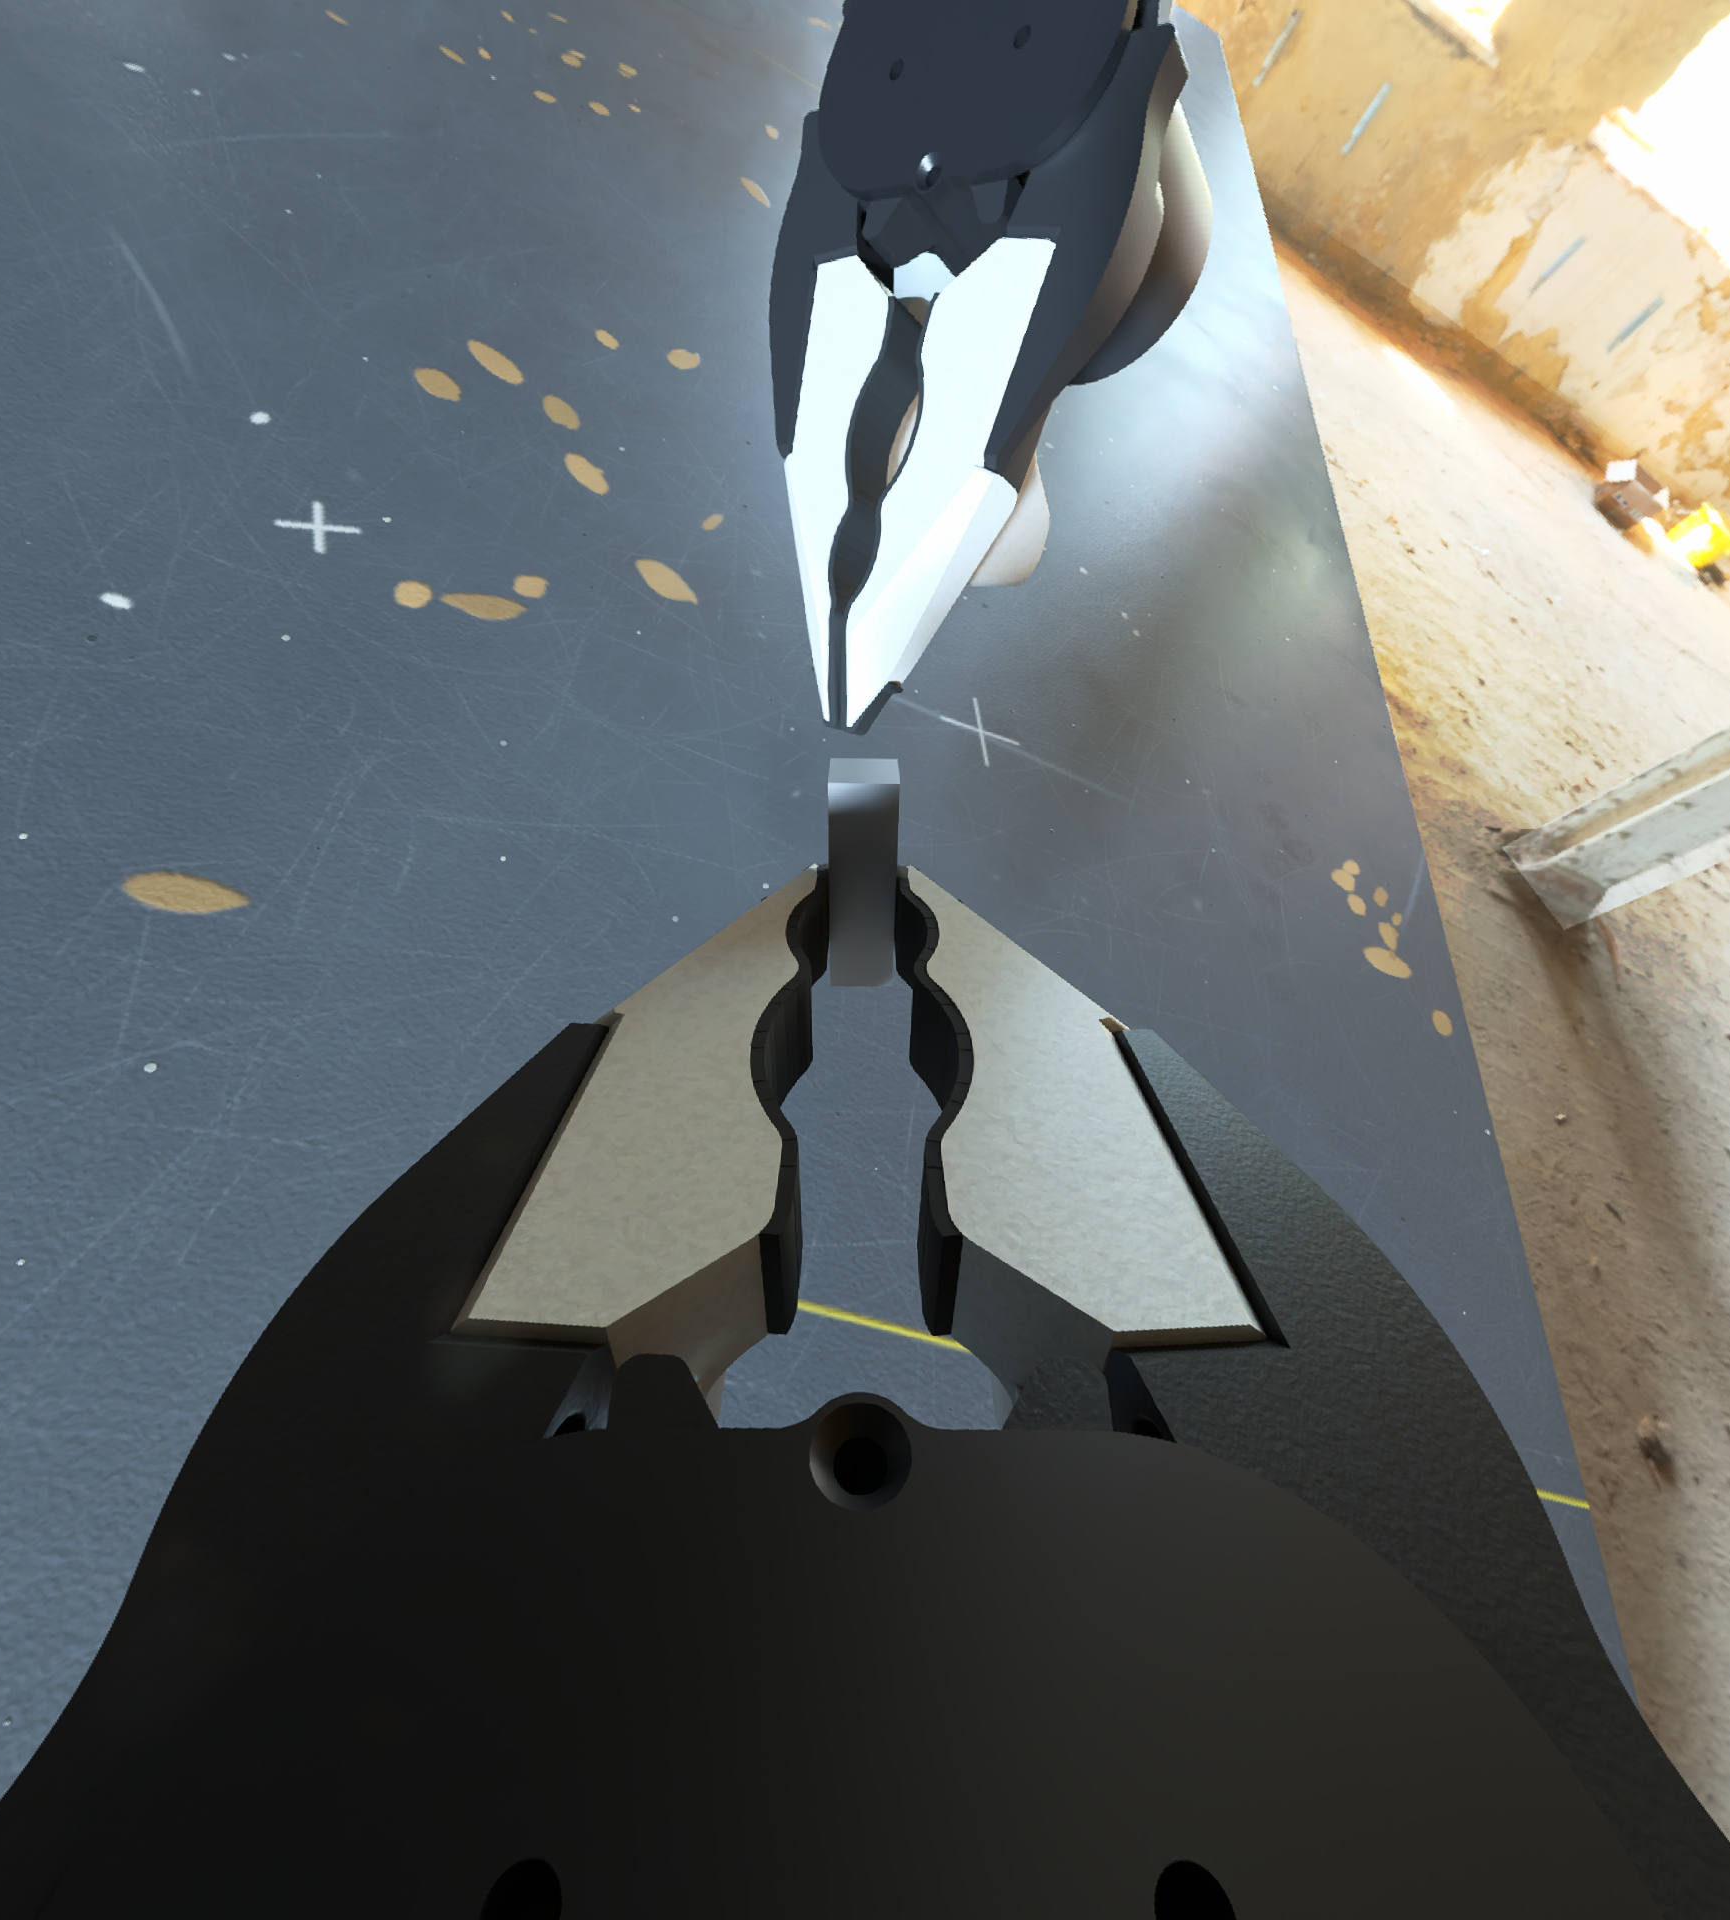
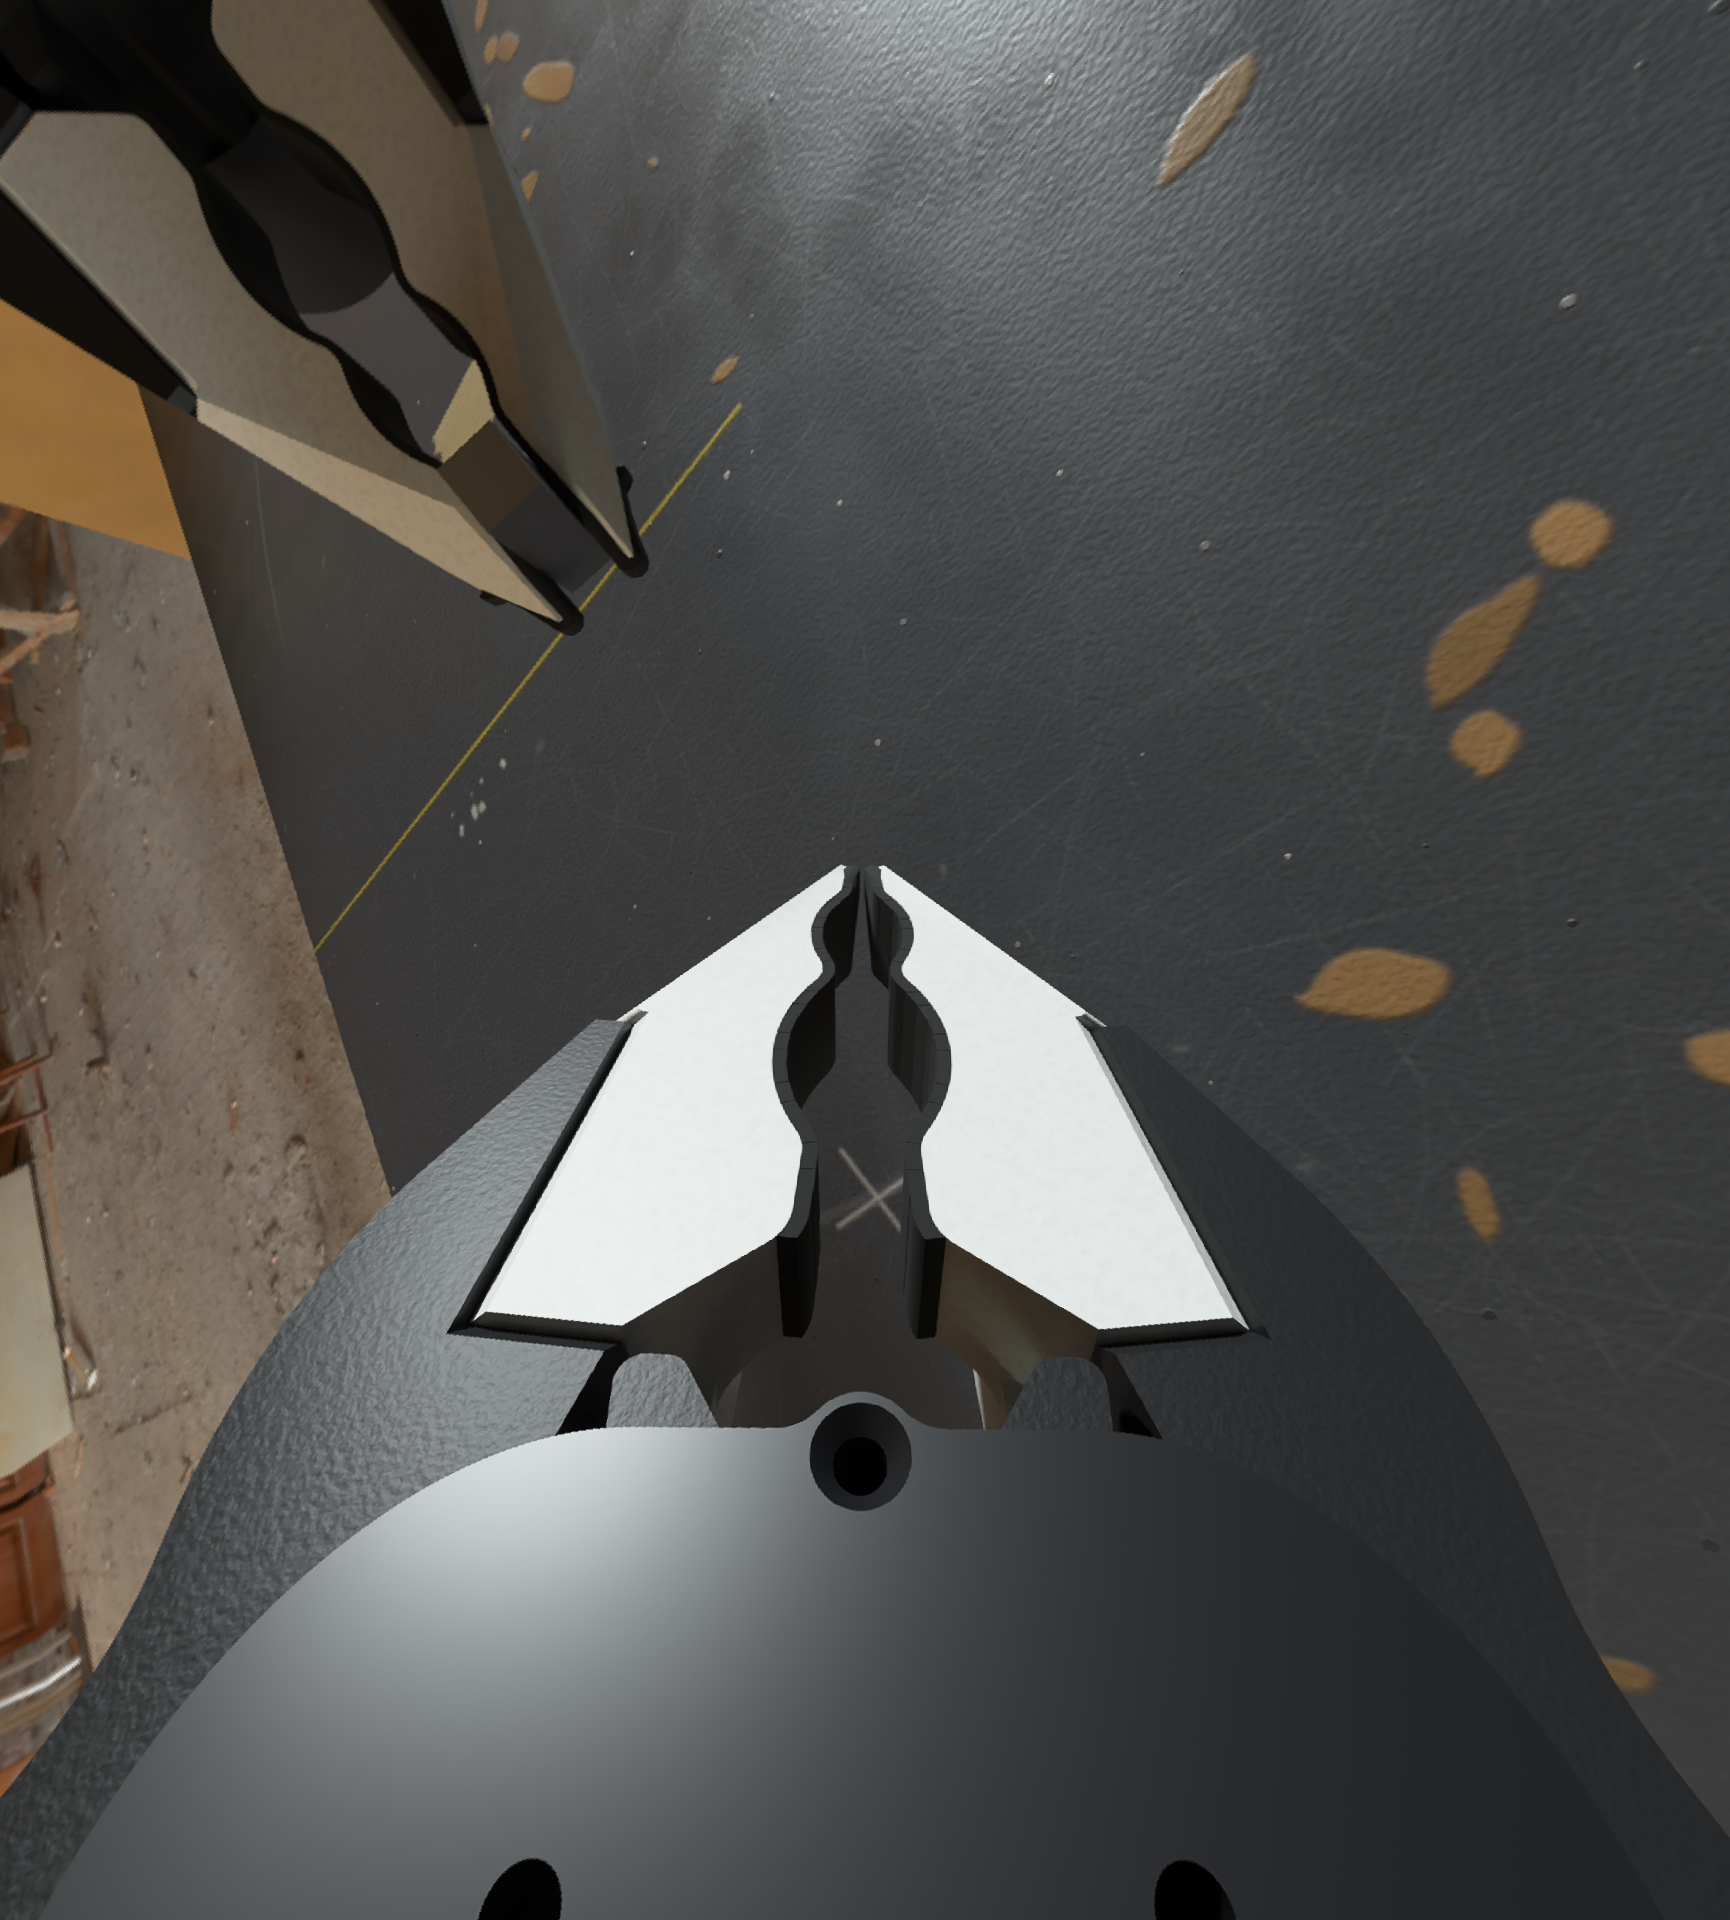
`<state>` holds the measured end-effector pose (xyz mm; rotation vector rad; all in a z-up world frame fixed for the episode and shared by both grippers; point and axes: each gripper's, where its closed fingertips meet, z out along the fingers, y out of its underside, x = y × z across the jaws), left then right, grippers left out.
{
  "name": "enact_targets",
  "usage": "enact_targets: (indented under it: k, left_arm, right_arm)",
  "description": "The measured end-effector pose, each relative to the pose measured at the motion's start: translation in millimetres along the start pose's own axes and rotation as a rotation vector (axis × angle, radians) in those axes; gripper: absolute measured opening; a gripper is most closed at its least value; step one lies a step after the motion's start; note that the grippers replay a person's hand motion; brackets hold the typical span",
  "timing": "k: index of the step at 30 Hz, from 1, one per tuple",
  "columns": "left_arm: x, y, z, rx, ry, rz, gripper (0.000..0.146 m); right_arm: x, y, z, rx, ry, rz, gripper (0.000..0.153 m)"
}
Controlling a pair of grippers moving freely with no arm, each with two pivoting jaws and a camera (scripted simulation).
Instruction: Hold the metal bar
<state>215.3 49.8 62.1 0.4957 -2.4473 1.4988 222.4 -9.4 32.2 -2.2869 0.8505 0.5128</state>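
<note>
**A:** Where is the metal bar [image 1: 862, 894] right now?

**B:** It sits between the tips of my left gripper [image 1: 862, 904]. The two fingers are closed in on its sides, so I think I am holding it. The bar is short and gray. Its long way points straight out ahead, the same way my fingers point, and its far end sticks out past my tips.

**A:** And your other one?

**B:** My right gripper [image 2: 861, 873] is pinched almost all the way closed, with nothing in it. In the left wrist view it comes from the far side, and its tips point at the bar's free end. There is a small gap there, so they do not touch.

**A:** So which is nearer to the bar?

**B:** The left one, since the bar is already in it. The right one is just beside the end.

**A:** How are they sitting?

**B:** Both point down at the dark tabletop [image 1: 321, 727] with tan spots. They face each other, nose to nose. I think the bar is up off the tabletop, but I cannot be sure.
</note>
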Motion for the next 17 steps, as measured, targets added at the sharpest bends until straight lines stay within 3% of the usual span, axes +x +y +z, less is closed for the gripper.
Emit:
enact_targets:
  k: [3, 7, 13, 17]
  left_arm:
    - [0.2, -0.8, -0.9, 0.006, -0.004, 0.001, 0.011]
    - [-0.4, -1.8, -2.8, 0.014, -0.016, -0.002, 0.011]
    - [0.3, 0.5, -5.6, 0.022, -0.023, -0.016, 0.011]
    - [-0.3, 1.7, -7.2, 0.027, -0.030, -0.028, 0.011]
  right_arm:
    - [1.7, -3.9, -3.7, 0.017, 0.010, 0.007, 0.016]
    - [-1.1, -7.5, -8.3, 0.027, 0.019, 0.002, 0.024]
    - [-12.2, -5.5, -26.0, 0.097, 0.073, 0.010, 0.031]
    - [-14.6, 5.3, -39.9, 0.161, 0.198, 0.045, 0.030]
